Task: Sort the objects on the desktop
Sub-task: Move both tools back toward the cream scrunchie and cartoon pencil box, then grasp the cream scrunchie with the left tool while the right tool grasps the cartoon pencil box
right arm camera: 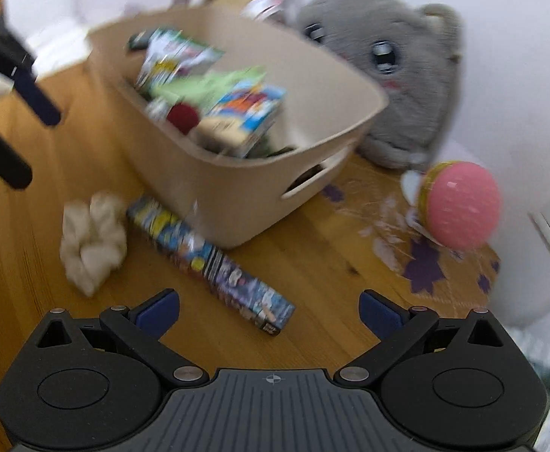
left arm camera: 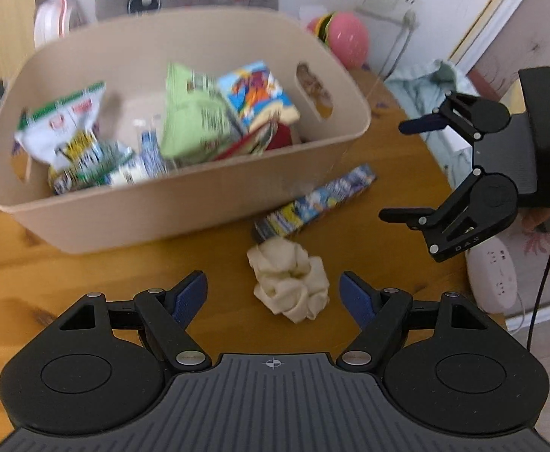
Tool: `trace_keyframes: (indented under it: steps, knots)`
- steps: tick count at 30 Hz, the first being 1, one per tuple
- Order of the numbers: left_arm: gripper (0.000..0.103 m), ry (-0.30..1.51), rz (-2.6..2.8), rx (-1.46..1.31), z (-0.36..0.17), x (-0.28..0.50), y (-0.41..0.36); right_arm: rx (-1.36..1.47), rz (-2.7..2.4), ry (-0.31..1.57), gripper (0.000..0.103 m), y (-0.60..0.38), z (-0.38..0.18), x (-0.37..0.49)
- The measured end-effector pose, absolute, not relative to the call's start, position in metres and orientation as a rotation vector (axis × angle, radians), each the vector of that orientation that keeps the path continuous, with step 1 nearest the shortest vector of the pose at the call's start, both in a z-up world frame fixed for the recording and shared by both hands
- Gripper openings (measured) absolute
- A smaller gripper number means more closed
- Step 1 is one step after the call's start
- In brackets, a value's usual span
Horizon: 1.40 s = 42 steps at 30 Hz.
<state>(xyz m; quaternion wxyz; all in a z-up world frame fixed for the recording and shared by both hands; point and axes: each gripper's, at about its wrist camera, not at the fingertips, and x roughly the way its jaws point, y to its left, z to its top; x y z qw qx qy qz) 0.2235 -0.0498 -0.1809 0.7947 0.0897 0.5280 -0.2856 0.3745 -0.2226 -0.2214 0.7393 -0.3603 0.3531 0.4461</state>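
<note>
Between picks: both black two-finger grippers, left (left arm camera: 273, 293) and right (right arm camera: 269, 312), spread wide, empty. Next: cream fabric scrunchie (left arm camera: 290, 280) at twelve o'clock, then into beige plastic bin (left arm camera: 124, 218).

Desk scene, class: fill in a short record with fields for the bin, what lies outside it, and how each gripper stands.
bin: beige bin on the wooden table, holding snack packets
outside bin: cream scrunchie and a long printed box, both on the table beside the bin
left gripper: open, empty, scrunchie just ahead of it
right gripper: open, empty, box just ahead of it
behind bin: grey plush toy, pink ball
</note>
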Motion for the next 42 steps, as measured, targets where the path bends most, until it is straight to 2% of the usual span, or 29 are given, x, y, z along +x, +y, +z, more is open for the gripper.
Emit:
trace_keyframes:
  steps: [7,18,24,26,29,42]
  knots:
    - [0.079,1.212,-0.541,0.211,-0.215,0.231,-0.056,-0.868,1.036,0.788,0.103,-0.209,-0.254,0.382]
    - [0.079,1.263,-0.494,0.146,-0.244,0.247,-0.058,-0.881,1.118,0.816,0.103,-0.199,-0.27,0.39]
    - [0.091,1.252,-0.483,0.155,-0.251,0.246,-0.071,-0.824,1.169,0.889,0.103,-0.194,-0.272,0.397]
    - [0.103,1.247,-0.491,0.172,-0.253,0.244,-0.076,-0.813,1.172,0.905,0.103,-0.194,-0.273,0.396]
    - [0.103,1.243,-0.488,0.266,-0.256,0.239,-0.088,-0.757,1.145,0.993,0.103,-0.192,-0.274,0.403]
    - [0.103,1.24,-0.374,0.356,-0.258,0.238,-0.106,-0.746,1.098,1.021,0.103,-0.19,-0.271,0.398]
